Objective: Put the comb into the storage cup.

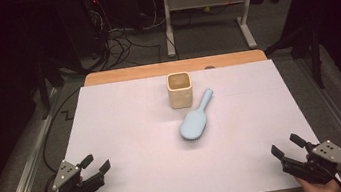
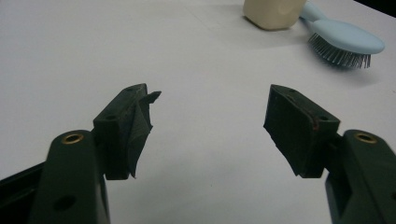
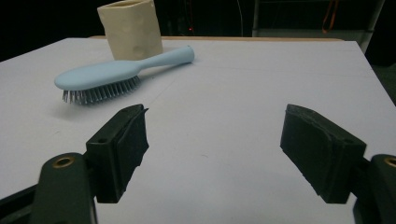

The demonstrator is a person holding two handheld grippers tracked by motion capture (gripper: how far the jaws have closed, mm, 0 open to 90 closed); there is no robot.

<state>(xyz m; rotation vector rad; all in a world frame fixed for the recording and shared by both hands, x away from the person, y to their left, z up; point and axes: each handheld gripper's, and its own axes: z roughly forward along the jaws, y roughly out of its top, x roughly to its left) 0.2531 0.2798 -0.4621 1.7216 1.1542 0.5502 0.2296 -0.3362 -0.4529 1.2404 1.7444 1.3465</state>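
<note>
We see a table (image 1: 113, 134) covered by a smooth white sheet, with a strip of bare wood showing along its far edge; most of the surface lies open, with wide bare room between the near corners and the middle. Near the far middle stands a cream cup (image 1: 180, 90), squarish with rounded corners, matte and slightly dimpled, upright and open at the top. Just beside it on the right lies a pale blue hairbrush (image 1: 196, 120), smooth plastic, bristles down, its oval head toward us and its handle angled away past the cup; whether the two touch we cannot tell. We read no writing or label on either. Our left gripper (image 1: 95, 166) rests at the near left corner, jaws spread wide and holding nothing. Our right gripper (image 1: 286, 146) sits at the near right corner, likewise wide apart and empty, well away from the brush
</note>
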